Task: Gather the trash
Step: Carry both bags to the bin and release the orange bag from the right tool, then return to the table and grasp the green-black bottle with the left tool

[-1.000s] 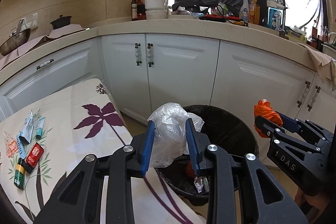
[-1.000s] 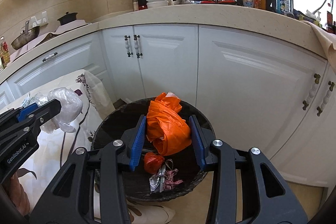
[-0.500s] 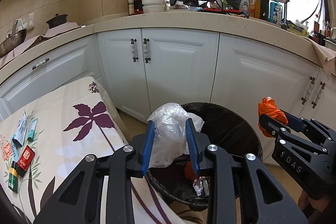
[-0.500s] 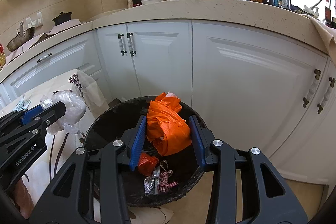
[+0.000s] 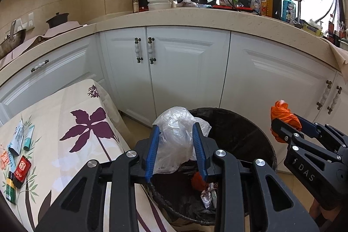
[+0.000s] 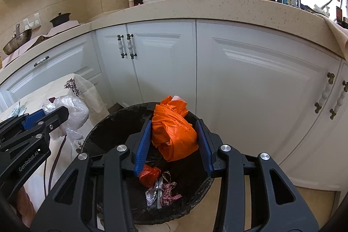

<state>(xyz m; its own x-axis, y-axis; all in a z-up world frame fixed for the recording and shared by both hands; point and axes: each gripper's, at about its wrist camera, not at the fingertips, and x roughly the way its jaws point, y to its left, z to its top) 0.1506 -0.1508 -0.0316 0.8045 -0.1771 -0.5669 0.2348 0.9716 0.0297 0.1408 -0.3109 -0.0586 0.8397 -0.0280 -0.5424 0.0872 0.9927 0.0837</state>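
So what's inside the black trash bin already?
In the black trash bin lie a crumpled red wrapper, some silver foil and a red checked ribbon. The orange bag held above hides part of the bottom.

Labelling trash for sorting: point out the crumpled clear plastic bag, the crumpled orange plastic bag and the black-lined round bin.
Crumpled clear plastic bag point(image 5: 177, 136), left wrist view, middle.
Crumpled orange plastic bag point(image 6: 174, 129), right wrist view, middle.
Black-lined round bin point(image 6: 104, 129), right wrist view, left rim.

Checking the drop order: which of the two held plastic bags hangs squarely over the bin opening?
The orange bag in the right gripper: it hangs over the middle of the black bin, while the clear bag hangs over its table-side rim.
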